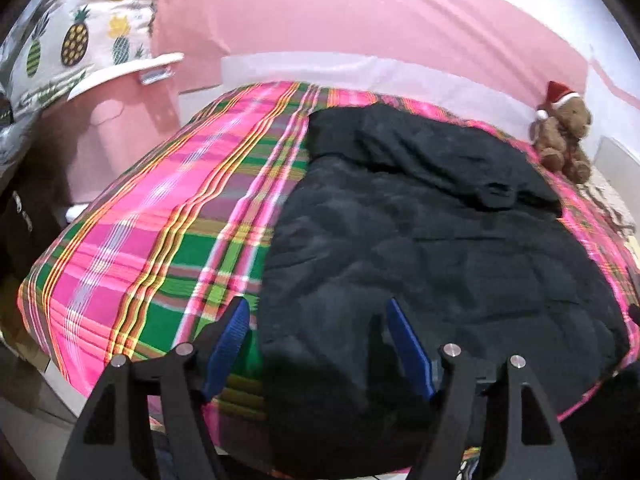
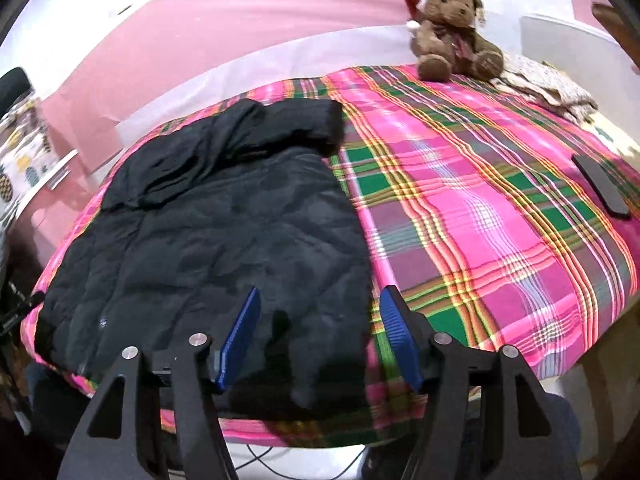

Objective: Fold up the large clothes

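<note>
1. A black jacket (image 1: pixel 432 240) is seen spread flat on a pink and green plaid cloth (image 1: pixel 160 216) that covers the table.
2. A sleeve (image 2: pixel 256 128) is folded across the jacket's far end.
3. The left gripper (image 1: pixel 318 344) is held above the jacket's near left edge; its blue pads (image 1: pixel 226 348) are spread apart and nothing is gripped between them.
4. The right gripper (image 2: pixel 318 340) is held above the jacket's near right edge, its jaws likewise parted and empty.
5. A teddy bear (image 2: pixel 452 36) in a red hat is seated at the far edge of the cloth, well apart from the jacket.
6. A dark flat object (image 2: pixel 602 186) is seen lying on the cloth at the right side.
</note>
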`<state>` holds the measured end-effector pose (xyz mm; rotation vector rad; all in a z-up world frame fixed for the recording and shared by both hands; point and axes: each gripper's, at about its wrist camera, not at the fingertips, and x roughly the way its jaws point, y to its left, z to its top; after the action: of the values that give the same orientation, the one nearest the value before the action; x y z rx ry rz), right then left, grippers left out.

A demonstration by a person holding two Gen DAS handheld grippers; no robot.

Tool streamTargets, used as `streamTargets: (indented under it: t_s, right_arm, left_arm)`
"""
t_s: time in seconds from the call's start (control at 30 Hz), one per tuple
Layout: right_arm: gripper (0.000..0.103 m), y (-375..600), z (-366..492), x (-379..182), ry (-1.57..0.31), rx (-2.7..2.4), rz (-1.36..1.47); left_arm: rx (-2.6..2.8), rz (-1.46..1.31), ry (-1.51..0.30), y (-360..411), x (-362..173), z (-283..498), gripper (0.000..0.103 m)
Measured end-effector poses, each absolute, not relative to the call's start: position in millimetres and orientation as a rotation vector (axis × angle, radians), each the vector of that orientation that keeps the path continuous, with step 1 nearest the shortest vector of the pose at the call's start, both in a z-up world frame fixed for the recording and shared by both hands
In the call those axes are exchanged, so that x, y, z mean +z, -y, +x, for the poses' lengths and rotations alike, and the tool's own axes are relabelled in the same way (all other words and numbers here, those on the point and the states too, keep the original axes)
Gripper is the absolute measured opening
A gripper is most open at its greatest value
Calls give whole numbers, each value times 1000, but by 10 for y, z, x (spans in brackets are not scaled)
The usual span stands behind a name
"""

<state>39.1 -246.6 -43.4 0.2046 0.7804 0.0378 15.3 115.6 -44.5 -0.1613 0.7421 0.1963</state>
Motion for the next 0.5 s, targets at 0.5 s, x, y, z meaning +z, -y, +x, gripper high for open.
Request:
streamTargets:
  t_s: [0.5]
  right_arm:
    - [66, 2462, 541, -823, -921, 161, 349]
  left_arm:
    - [154, -226, -800, -1232, -820, 108, 73]
